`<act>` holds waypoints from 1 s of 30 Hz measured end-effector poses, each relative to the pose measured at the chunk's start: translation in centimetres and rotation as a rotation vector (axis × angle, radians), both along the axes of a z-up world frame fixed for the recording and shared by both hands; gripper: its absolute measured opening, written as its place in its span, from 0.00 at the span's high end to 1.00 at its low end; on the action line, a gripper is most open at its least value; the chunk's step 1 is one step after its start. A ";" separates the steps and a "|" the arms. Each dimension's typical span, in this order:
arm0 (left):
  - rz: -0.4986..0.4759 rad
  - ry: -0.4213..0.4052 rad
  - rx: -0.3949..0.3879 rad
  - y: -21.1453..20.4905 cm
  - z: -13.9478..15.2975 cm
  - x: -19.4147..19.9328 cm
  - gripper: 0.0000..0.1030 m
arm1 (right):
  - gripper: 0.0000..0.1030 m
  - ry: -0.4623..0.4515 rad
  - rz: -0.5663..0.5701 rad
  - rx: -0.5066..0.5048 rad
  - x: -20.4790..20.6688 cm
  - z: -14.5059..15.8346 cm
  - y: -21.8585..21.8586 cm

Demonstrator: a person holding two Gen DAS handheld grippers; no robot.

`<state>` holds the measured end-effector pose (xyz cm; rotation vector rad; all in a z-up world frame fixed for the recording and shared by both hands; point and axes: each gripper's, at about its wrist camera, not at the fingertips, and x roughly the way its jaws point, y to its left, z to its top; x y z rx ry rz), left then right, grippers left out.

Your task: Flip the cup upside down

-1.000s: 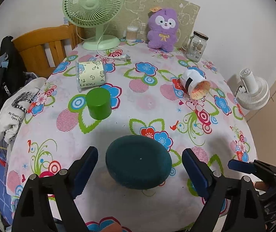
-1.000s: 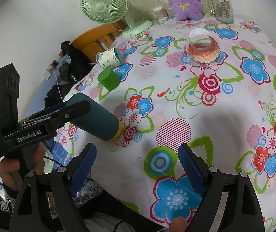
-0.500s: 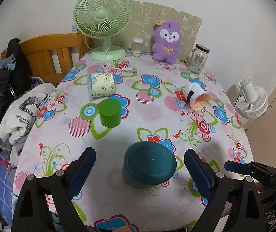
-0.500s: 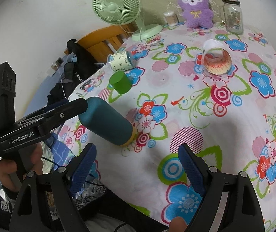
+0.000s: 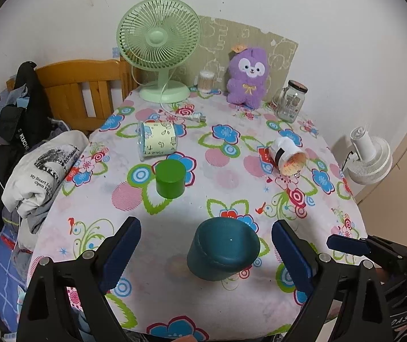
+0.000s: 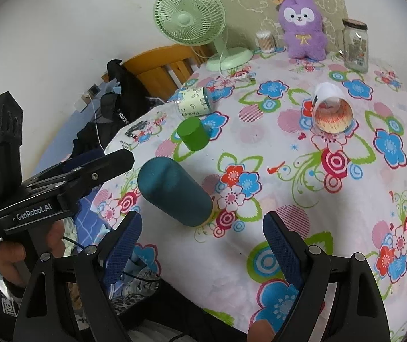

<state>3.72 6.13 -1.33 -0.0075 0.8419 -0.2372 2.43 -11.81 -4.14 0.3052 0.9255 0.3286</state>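
A dark teal cup [image 5: 223, 252] stands upside down near the front edge of the floral table, base up; it also shows in the right wrist view [image 6: 176, 195]. My left gripper [image 5: 206, 249] is open, its fingers wide on either side of the cup and clear of it. My right gripper [image 6: 200, 238] is open and empty, just in front of the cup. A green cup [image 5: 170, 179] stands upside down further back. A yellow-patterned cup [image 5: 157, 141] and a white cup [image 5: 288, 156] lie on their sides.
A green desk fan [image 5: 159, 45], a purple plush toy [image 5: 247, 77], a glass jar [image 5: 290, 104] and a swab pot [image 5: 206, 81] line the far edge. A wooden chair [image 5: 80, 91] with clothes stands at left. A white fan [image 5: 370, 156] stands at right.
My left gripper has drawn back and up from the teal cup, which now stands free and looks smaller. The right gripper has shifted slightly; the cups have not moved.
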 end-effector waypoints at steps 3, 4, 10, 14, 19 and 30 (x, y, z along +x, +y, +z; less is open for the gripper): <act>0.007 -0.026 0.001 0.3 0.8 -0.1 0.08 | 0.10 -0.016 -0.007 -0.011 0.1 0.5 0.2; 0.010 -0.033 0.000 0.4 1.0 -0.3 0.08 | 0.10 -0.025 -0.014 -0.017 0.1 0.7 0.1; 0.029 -0.102 -0.012 1.1 2.7 -0.9 0.05 | 0.10 -0.093 -0.041 -0.029 -0.1 2.3 0.0; 0.039 -0.150 -0.031 1.7 3.9 -1.5 0.04 | 0.05 -0.160 -0.047 -0.065 -0.5 3.9 0.6; 0.041 -0.196 -0.050 2.1 5.0 -2.0 0.03 | 0.04 -0.255 -0.057 -0.103 -1.2 5.9 1.4; 0.040 -0.298 -0.070 2.6 7.6 -3.3 0.00 | 0.02 -0.354 -0.078 -0.126 -2.0 9.1 1.8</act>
